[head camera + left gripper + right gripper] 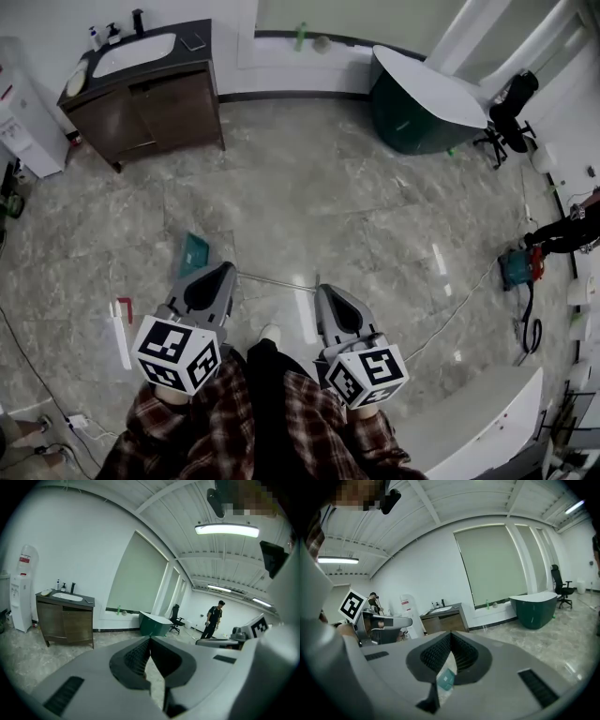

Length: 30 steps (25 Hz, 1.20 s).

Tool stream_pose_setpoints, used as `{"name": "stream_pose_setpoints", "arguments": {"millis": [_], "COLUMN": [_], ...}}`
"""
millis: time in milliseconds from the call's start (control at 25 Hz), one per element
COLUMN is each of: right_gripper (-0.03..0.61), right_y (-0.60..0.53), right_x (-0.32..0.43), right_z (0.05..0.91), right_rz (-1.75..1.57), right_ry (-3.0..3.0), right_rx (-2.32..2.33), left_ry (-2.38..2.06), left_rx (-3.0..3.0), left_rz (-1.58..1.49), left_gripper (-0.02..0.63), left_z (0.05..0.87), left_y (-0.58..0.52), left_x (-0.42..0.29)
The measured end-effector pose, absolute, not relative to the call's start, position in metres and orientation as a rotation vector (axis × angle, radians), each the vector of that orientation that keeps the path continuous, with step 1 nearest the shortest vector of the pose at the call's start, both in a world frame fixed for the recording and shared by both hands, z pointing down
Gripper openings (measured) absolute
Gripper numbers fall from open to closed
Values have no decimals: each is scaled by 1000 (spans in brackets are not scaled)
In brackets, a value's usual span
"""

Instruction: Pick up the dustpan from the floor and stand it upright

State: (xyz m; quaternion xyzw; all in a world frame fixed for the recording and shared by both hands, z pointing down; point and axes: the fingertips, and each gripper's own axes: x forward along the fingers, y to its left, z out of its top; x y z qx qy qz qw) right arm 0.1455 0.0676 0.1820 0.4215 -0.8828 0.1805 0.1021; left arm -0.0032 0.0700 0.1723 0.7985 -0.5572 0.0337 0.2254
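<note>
A teal dustpan (pixel 194 253) lies flat on the marble floor, and its thin metal handle (pixel 274 279) runs off to the right. My left gripper (pixel 228 268) hovers just right of the pan, its jaws shut and empty. My right gripper (pixel 322 289) hangs by the far end of the handle, also shut with nothing in it. In the left gripper view the jaw tips (pixel 150 637) meet with only floor behind them. In the right gripper view the dustpan (pixel 445 680) shows through the gap below the closed tips (pixel 451 633).
A wooden vanity with a sink (pixel 150 94) stands at the back left beside a water dispenser (pixel 23 127). A green tub (pixel 412 103) and an office chair (pixel 511 112) are at the back right. A blue tool with a cable (pixel 516 267) lies to the right. A person (pixel 213 618) stands far off.
</note>
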Motion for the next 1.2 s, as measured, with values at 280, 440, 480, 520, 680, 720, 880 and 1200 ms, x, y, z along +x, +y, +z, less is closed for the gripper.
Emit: {"name": "stream_pose_setpoints", "arguments": {"millis": [280,440,480,520,680,720,880,1200], "right_gripper": [11,11,11,11,11,11,11,11], "right_y": [4,-27,-35,-43,-75,-84,-116,-148], "right_x": [138,121,116,111,83,76,50,50], "right_z": [205,220,223,223,217,214,210,230], "right_rz": [568,603,604,603,591,589,580,653], "right_ry": [-2591,-2559,-2554,-2551,-2554,-2557,-2540,-2434], "right_rx": [1119,1081,1083,1087,1107,1120,1203,1347], "left_ry": [-1607,-1622,-1616,-1606,-1547,-1529,-1440,-1271], "left_rx": [2084,2042,2042,2046,2088,2111,2195,2244], "left_rz": [136,144,144,145,152,153,177,277], "left_gripper": [12,11,11,12,11,11,12,11], "left_z": [194,205,207,210,211,209,206,235], "left_y": [29,4,-4,-13,-53,-65,-107,-149], "left_x": [-12,-36,-40,-44,-54,-56,-68,-60]}}
